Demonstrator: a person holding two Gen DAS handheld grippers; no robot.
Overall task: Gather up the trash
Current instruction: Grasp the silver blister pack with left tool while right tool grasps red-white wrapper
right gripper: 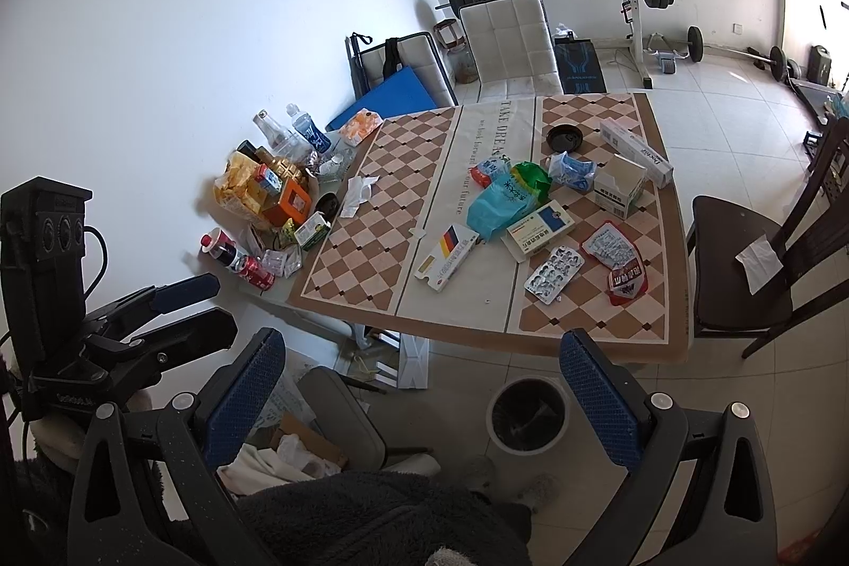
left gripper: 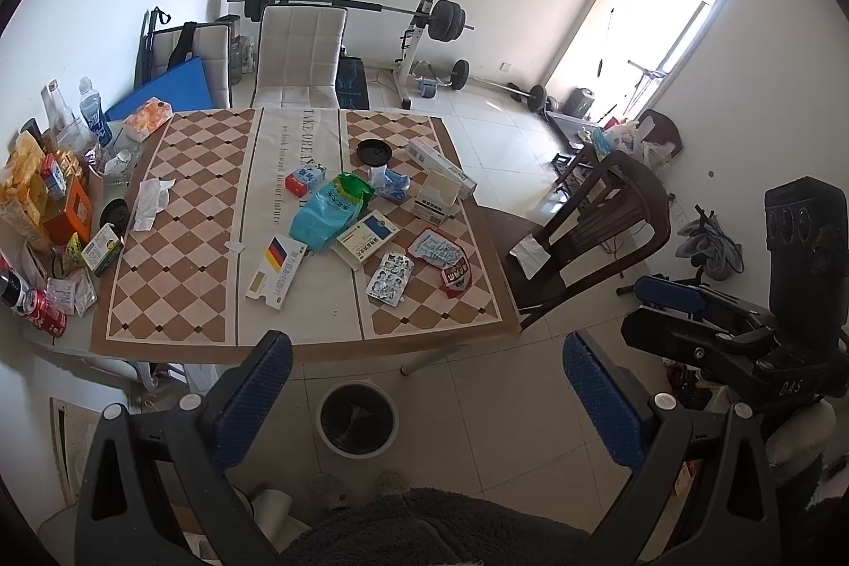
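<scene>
Trash lies on the checkered table (left gripper: 175, 173): a blue-green plastic bag (left gripper: 331, 208), medicine boxes (left gripper: 276, 271), a blister pack (left gripper: 391, 278), a red wrapper (left gripper: 443, 255) and a crumpled tissue (left gripper: 150, 200). A white bin (left gripper: 357, 417) with a black liner stands on the floor before the table; it also shows in the right wrist view (right gripper: 527, 416). My left gripper (left gripper: 427, 401) is open and empty above the bin. My right gripper (right gripper: 422, 399) is open and empty, held back from the table's near edge (right gripper: 477, 343).
Bottles, cans and snack boxes (left gripper: 48, 205) crowd the table's left end. A dark chair (left gripper: 583, 237) stands at the right, a white chair (left gripper: 300, 57) at the far side. Weight equipment (left gripper: 424, 19) lines the back wall. A stool with clutter (right gripper: 318, 428) sits near left.
</scene>
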